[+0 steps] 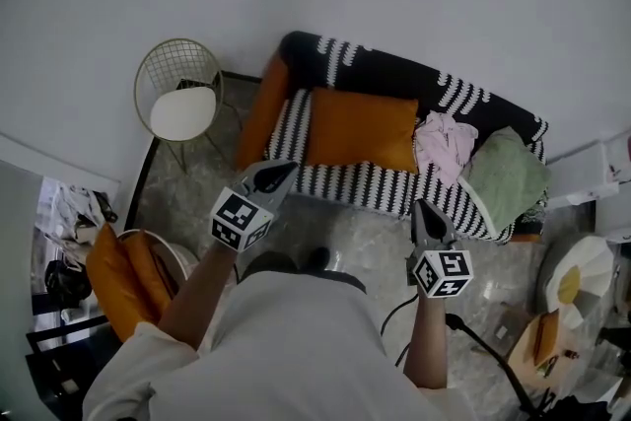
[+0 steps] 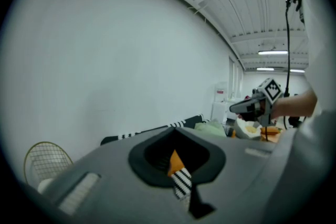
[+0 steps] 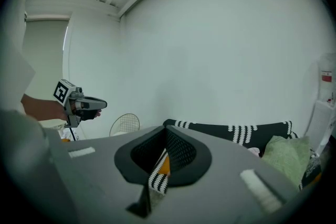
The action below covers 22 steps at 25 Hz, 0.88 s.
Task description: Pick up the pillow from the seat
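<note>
An orange pillow lies flat on the left half of the black-and-white striped sofa seat. My left gripper is held in front of the sofa's left part with its jaws shut and nothing in them, short of the pillow. My right gripper hovers over the floor before the seat's middle, also shut and empty. In the left gripper view a sliver of the orange pillow shows through the slit of the jaws. The right gripper view shows the same orange sliver.
A pink cloth and a green cushion lie on the sofa's right half. A wire chair stands left of the sofa. An orange seat is at the near left. Clutter and a cable lie at the right.
</note>
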Each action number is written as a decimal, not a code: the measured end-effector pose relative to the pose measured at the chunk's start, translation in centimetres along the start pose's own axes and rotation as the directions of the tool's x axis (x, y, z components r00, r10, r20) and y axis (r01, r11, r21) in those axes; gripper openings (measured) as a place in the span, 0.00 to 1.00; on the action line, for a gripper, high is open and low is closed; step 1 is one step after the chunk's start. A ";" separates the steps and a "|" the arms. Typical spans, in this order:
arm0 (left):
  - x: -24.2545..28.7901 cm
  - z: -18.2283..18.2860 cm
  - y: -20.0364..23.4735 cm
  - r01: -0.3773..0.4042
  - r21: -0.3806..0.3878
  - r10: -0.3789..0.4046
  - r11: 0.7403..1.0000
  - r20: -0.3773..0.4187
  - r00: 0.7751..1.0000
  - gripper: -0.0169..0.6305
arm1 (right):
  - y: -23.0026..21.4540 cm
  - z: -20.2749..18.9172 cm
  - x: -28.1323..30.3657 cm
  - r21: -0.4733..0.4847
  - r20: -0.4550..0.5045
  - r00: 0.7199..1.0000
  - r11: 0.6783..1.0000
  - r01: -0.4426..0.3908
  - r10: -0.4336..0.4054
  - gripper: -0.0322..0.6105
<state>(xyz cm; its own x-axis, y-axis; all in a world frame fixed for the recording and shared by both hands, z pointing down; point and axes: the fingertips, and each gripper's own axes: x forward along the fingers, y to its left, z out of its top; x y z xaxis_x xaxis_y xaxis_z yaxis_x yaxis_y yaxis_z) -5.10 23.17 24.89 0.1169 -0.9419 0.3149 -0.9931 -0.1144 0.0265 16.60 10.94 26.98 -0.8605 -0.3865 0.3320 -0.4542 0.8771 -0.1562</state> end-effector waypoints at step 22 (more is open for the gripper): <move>9.4 0.8 8.5 0.111 0.046 -0.110 0.993 -0.036 0.993 0.02 | -3.6 1.1 9.0 0.089 -0.020 0.994 0.990 0.109 -0.107 0.06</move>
<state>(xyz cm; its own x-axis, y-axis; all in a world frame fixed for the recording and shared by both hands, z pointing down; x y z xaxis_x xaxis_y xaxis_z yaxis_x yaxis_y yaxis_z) -12.40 13.08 27.30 0.2248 -0.9118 0.3436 -0.9723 -0.2332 0.0173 10.21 3.93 29.50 -0.8019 -0.4727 0.3654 -0.5638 0.8011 -0.2011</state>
